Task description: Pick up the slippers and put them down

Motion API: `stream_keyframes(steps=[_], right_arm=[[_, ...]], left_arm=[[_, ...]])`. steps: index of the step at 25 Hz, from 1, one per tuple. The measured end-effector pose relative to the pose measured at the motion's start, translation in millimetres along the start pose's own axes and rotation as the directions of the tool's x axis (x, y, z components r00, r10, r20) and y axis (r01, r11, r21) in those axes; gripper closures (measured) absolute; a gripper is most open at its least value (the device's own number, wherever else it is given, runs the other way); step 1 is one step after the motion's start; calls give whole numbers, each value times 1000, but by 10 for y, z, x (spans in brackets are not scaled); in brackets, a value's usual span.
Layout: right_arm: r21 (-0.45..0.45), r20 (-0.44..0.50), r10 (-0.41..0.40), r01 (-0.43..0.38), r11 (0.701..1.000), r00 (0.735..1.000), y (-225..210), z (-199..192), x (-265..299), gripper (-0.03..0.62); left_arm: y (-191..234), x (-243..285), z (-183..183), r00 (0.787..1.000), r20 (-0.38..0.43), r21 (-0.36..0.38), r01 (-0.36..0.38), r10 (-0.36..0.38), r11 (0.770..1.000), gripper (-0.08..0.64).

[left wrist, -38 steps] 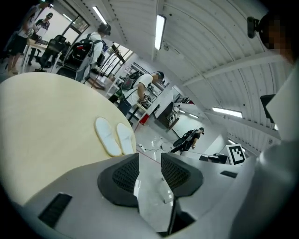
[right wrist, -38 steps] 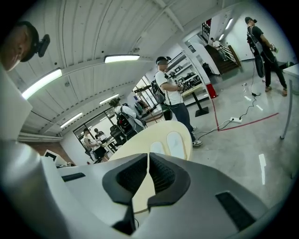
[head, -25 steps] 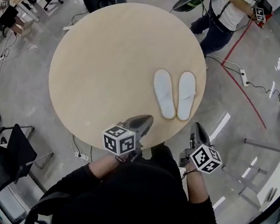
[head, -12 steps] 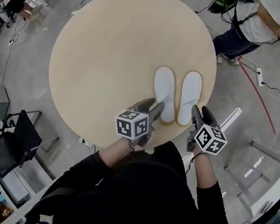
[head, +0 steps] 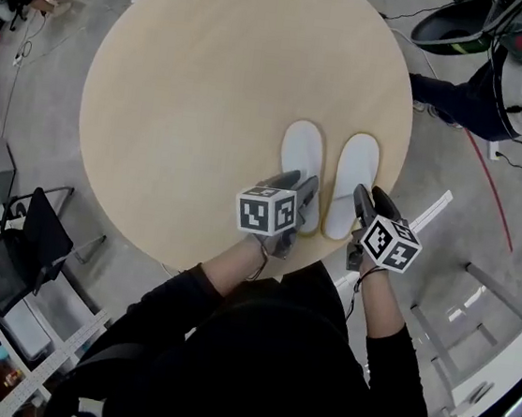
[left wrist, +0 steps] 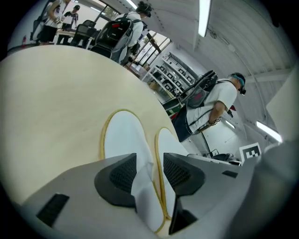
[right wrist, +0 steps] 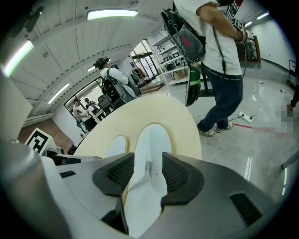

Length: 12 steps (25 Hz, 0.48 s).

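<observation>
Two white slippers lie side by side, toes away from me, near the right front edge of the round beige table [head: 189, 100]. My left gripper [head: 299, 191] is at the heel of the left slipper [head: 301, 151]. Its jaws have just been opening and now straddle that slipper [left wrist: 122, 137]. My right gripper [head: 364, 202] is at the heel of the right slipper [head: 356, 167]. Its jaws have also just been opening, and the heel [right wrist: 152, 144] lies between the pads. Neither slipper is lifted.
The table's rim runs close behind and to the right of the slippers. A person [head: 503, 82] stands on the floor beyond the table at the upper right. A dark chair [head: 28, 259] sits at the lower left, and cables lie on the grey floor.
Both grippers have moved forward and down from the table's near edge to the slippers' heels. Their jaws, shut before, now stand wide around the slippers.
</observation>
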State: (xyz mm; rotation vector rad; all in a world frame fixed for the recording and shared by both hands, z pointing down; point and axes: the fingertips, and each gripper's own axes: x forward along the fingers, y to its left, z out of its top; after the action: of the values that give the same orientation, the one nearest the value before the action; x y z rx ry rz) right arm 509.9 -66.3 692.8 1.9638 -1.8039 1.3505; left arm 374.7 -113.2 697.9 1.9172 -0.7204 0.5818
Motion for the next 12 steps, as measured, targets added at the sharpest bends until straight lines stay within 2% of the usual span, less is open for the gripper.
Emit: stream_keyframes(steps=[6,7,8,10,12], right_arm=[[-6,-50,31,-31,999,998,100,7,173,403],[-8,-61,31,-32,999,998,114,-3,192,420],[-12,-70,31,-32,999,997,127,-8,204,458],[-17,-75,42,-44,999,996,159,-1,215,558],[-13,-75,62,-63,998,995,193,0,224,558]], left_arm=[[104,83,13,1000,-26,-41,1,-2,999,374],[119,89,3,999,-34,-48,1,-3,999,377],[127,94,-3,999,-39,-52,5,-7,999,410],[127,100,-3,999,-40,-47,19,-21,999,523],[138,100,0,999,-43,-39,29,-30,999,528]])
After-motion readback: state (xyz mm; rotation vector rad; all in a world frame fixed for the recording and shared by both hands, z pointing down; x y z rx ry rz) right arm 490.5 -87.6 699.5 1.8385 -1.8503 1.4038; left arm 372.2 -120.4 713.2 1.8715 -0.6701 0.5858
